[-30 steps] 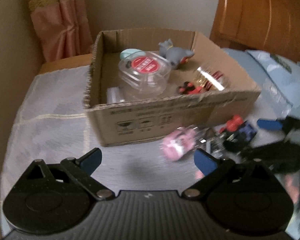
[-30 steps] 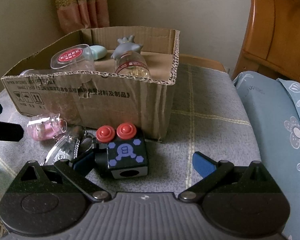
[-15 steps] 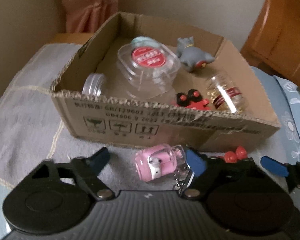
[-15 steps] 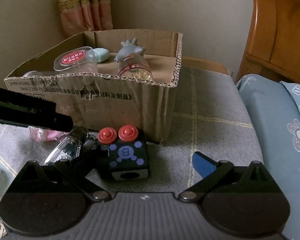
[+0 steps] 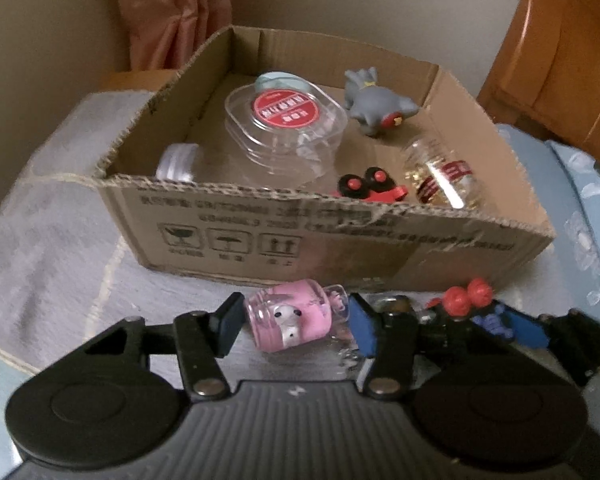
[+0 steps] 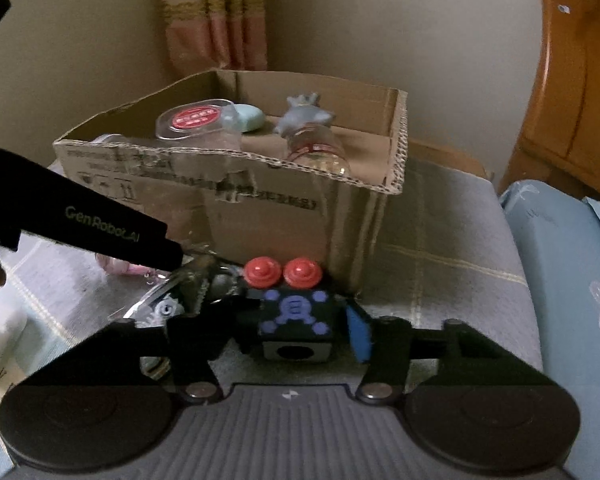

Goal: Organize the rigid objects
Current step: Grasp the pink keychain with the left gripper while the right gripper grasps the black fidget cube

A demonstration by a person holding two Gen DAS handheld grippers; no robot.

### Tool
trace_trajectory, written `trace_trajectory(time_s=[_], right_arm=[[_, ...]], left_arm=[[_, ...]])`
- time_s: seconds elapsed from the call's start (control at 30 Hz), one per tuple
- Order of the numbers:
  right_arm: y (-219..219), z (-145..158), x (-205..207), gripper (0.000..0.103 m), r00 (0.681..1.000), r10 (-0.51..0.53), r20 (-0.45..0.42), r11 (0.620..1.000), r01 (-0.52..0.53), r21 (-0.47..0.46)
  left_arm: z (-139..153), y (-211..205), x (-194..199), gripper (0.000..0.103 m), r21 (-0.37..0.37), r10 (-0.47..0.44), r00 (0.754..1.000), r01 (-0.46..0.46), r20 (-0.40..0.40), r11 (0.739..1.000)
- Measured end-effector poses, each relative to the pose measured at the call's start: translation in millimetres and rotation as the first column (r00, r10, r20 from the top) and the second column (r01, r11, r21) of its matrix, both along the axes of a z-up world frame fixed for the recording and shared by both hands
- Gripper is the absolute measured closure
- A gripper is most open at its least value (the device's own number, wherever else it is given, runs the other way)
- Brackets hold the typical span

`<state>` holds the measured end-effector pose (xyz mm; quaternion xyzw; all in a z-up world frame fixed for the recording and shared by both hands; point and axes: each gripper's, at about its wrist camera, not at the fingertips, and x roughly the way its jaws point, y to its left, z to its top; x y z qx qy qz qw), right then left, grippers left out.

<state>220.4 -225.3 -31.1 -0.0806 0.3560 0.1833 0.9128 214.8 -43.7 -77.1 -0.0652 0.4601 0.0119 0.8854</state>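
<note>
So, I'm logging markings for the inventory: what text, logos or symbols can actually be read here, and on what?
"GenRobot.AI": on the left gripper's black side.
"B"-like figure, ringed by purple dots: on the black cube.
Three boxed handling pictograms: on the cardboard box's front; the print lines above are blurred.
Red round label on the clear container: unreadable.
Red band on the small bottle: unreadable.

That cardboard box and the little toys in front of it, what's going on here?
A person is tidying small items into the cardboard box with two hand-held grippers. The left gripper has closed on a pink keychain bottle; the right gripper has closed on a black cube toy with red buttons. Both items still sit outside the box.
</note>
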Motion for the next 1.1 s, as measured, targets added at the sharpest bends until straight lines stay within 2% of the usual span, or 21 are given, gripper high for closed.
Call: trace_trajectory(time_s=[0.07,0.17,0.33,0.57,0.63,0.67,0.77,0.9,1.0,1.1], right_arm=[[0,1,-3,0.047,1.000,0.007,0.002,1.000,-0.007,-0.010],[-1,2,-6,0.047,1.000,0.023,-0.005,1.000,-0.023,-0.002],[3,2,-16,0.047,1.000,0.031,0.001,0.999,-0.031,-0.026],[-2,4,-25,0.047,0.999,0.043,-0.030,0.999,-0.043,0.000],[-4,4,-28,0.047,0.999,0.022,-0.025,1.000,-0.022,-0.018],[-8,5,-30,0.047,1.000,0.009,-0.023,1.000,-0.009,-0.025],[-25,6,-31,0.047,0.999,0.000,-0.054,1.000,0.001,0.027],[-29,7,-35,0.047,0.998,-0.013,-0.057,1.000,0.013,0.004],[-30,6,-33,0.040,0.998,-0.019,-0.064,0.999,0.021,0.035],[-25,5,-33,0.040,0.998,-0.022,-0.053,0.999,0.024,0.025]], left_arm=[[0,5,0,0.048,0.016,-0.017,1.000,0.017,0.003,1.000],[1,14,-1,0.047,-0.001,-0.044,0.999,0.044,-0.006,0.999],[0,11,-3,0.046,0.048,-0.104,0.995,0.104,-0.001,0.993],[0,12,1,0.046,0.056,-0.150,0.989,0.150,-0.004,0.987],[0,12,1,0.047,0.138,-0.128,0.992,0.126,0.007,0.982],[-1,13,2,0.047,0.154,-0.125,0.992,0.122,0.009,0.980],[-1,26,3,0.047,0.097,-0.128,0.992,0.127,0.002,0.987],[0,29,3,0.047,0.091,-0.142,0.990,0.142,-0.005,0.986],[-1,32,0,0.042,0.051,-0.115,0.993,0.115,-0.011,0.992],[-2,29,-1,0.042,0.068,-0.080,0.997,0.080,0.000,0.995]])
